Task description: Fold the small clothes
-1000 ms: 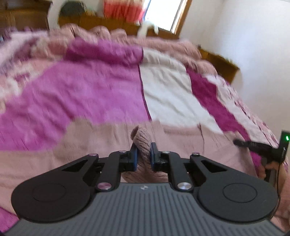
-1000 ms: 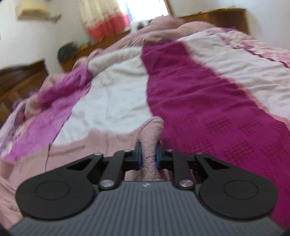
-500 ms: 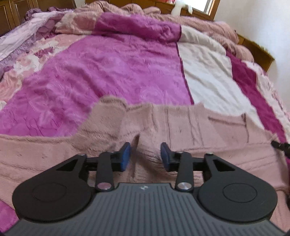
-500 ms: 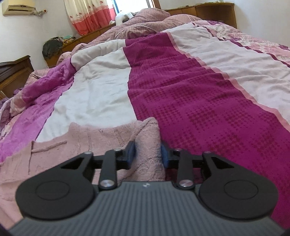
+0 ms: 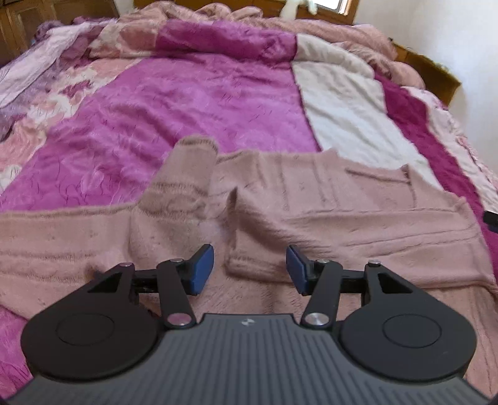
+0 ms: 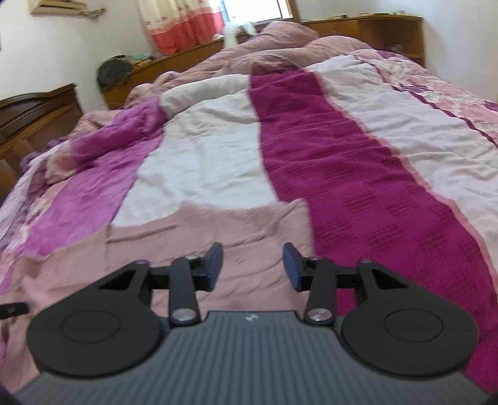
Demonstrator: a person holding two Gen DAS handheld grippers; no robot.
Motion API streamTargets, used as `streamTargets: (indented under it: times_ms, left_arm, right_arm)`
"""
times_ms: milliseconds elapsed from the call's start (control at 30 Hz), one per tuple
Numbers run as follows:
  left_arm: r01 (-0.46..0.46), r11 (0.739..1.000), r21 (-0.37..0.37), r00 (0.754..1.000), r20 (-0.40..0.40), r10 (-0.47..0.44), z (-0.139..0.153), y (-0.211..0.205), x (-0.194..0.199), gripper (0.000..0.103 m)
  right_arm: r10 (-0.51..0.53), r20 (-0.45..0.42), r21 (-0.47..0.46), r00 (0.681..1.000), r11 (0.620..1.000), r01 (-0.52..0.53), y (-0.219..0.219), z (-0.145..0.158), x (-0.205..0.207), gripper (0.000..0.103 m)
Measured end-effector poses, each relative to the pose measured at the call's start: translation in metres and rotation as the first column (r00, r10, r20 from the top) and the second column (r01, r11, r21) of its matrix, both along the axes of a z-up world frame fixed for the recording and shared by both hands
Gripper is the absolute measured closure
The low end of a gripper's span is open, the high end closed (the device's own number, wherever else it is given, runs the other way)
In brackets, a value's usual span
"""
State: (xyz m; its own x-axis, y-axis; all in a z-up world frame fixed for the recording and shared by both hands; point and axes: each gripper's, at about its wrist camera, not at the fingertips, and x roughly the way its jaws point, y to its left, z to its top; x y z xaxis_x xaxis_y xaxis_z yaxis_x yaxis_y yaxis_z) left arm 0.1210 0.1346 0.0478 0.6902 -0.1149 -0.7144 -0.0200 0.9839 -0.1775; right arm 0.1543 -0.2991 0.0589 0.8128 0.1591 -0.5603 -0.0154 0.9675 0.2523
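Observation:
A dusty-pink knitted sweater lies spread on the bed. One sleeve is folded up over the body at the left. My left gripper is open and empty, just above the sweater's near part. The sweater also shows in the right wrist view, lying flat, its right edge against the dark magenta stripe. My right gripper is open and empty over that edge. A bit of the right gripper shows at the right edge of the left wrist view.
The bed carries a patchwork quilt of magenta, white and dark magenta panels. Bunched bedding lies at the far end. A wooden headboard shelf and a wooden cabinet stand beyond.
Both grippers were shut on the sweater's cloth and held it up. They lowered it to the bed, opened and let go. The sweater now lies flat.

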Motion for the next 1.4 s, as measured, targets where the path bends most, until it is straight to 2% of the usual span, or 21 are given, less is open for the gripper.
streamTargets:
  times_ms: [33, 100, 133, 167, 233, 300, 400, 500, 600, 733, 867, 933, 1033, 1133, 1267, 1400]
  left_arm:
    - [-0.007, 1.0, -0.015, 1.0, -0.004, 0.007, -0.003, 0.001, 0.001, 0.045]
    - [-0.011, 0.999, -0.045, 1.0, -0.001, 0.011, -0.008, 0.004, 0.002, 0.067]
    - [-0.014, 0.999, -0.048, 1.0, 0.008, 0.015, -0.007, 0.003, 0.0, 0.082]
    - [-0.017, 0.999, -0.042, 1.0, 0.016, 0.018, -0.006, 0.002, -0.001, 0.09]
    - [-0.018, 0.999, -0.038, 0.999, 0.033, 0.019, 0.001, 0.002, -0.008, 0.094]
    - [-0.031, 0.999, -0.027, 0.999, 0.037, 0.032, 0.007, 0.004, -0.015, 0.094]
    - [-0.044, 0.999, -0.021, 0.999, -0.02, 0.043, 0.003, 0.01, -0.019, 0.094]
    - [-0.033, 0.999, 0.042, 0.998, -0.054, 0.035, -0.003, 0.007, -0.018, 0.093]
    - [-0.044, 0.997, 0.061, 0.998, -0.043, 0.046, 0.004, 0.001, -0.017, 0.093]
    - [-0.008, 0.992, 0.123, 1.0, 0.005, 0.008, 0.021, -0.018, -0.024, 0.092]
    - [0.028, 0.987, 0.156, 0.998, 0.048, -0.036, 0.028, -0.039, -0.028, 0.076]
    - [0.035, 0.986, 0.165, 0.997, 0.061, -0.046, 0.025, -0.046, -0.027, 0.072]
    - [0.009, 0.982, 0.189, 0.999, 0.032, -0.016, 0.012, -0.05, -0.02, 0.071]
    - [-0.036, 0.965, 0.259, 0.999, -0.003, 0.038, -0.003, -0.047, -0.013, 0.071]
    - [-0.069, 0.972, 0.223, 0.997, -0.014, 0.074, -0.006, -0.031, -0.017, 0.066]
    - [-0.1, 0.978, 0.182, 0.995, -0.003, 0.102, 0.0, -0.018, -0.027, 0.066]
  right_arm:
    - [0.017, -0.003, -0.006, 1.0, 1.0, -0.017, 0.004, -0.002, -0.003, 0.051]
    - [0.034, -0.01, -0.035, 0.999, 0.999, -0.034, 0.011, -0.007, -0.006, 0.051]
    - [0.033, -0.019, -0.048, 0.999, 0.998, -0.034, 0.014, -0.01, -0.006, 0.051]
    - [0.032, -0.034, -0.056, 0.999, 0.998, -0.034, 0.016, -0.015, -0.006, 0.051]
    - [0.028, -0.059, -0.051, 0.998, 0.998, -0.032, 0.018, -0.023, -0.004, 0.051]
    - [0.026, -0.07, -0.057, 0.997, 0.998, -0.03, 0.019, -0.031, -0.005, 0.051]
    - [0.03, -0.066, -0.065, 0.997, 0.997, -0.035, 0.02, -0.036, -0.006, 0.051]
    - [0.034, -0.069, -0.07, 0.997, 0.997, -0.039, 0.021, -0.036, -0.005, 0.05]
    - [0.027, -0.072, -0.069, 0.997, 0.997, -0.032, 0.021, -0.033, -0.008, 0.05]
    - [0.017, -0.067, -0.076, 0.998, 0.997, -0.022, 0.019, -0.022, -0.022, 0.05]
    - [0.016, -0.078, -0.088, 0.997, 0.996, -0.022, 0.016, -0.021, -0.036, 0.049]
    - [0.017, -0.09, -0.111, 0.996, 0.993, -0.027, 0.016, -0.027, -0.037, 0.05]
    - [0.016, -0.097, -0.102, 0.995, 0.994, -0.026, 0.014, -0.035, -0.037, 0.05]
    - [0.016, -0.097, -0.093, 0.995, 0.995, -0.025, 0.014, -0.037, -0.036, 0.05]
    - [0.02, -0.097, -0.079, 0.995, 0.997, -0.027, 0.013, -0.04, -0.036, 0.05]
    - [0.026, -0.099, -0.081, 0.995, 0.996, -0.034, 0.014, -0.039, -0.036, 0.048]
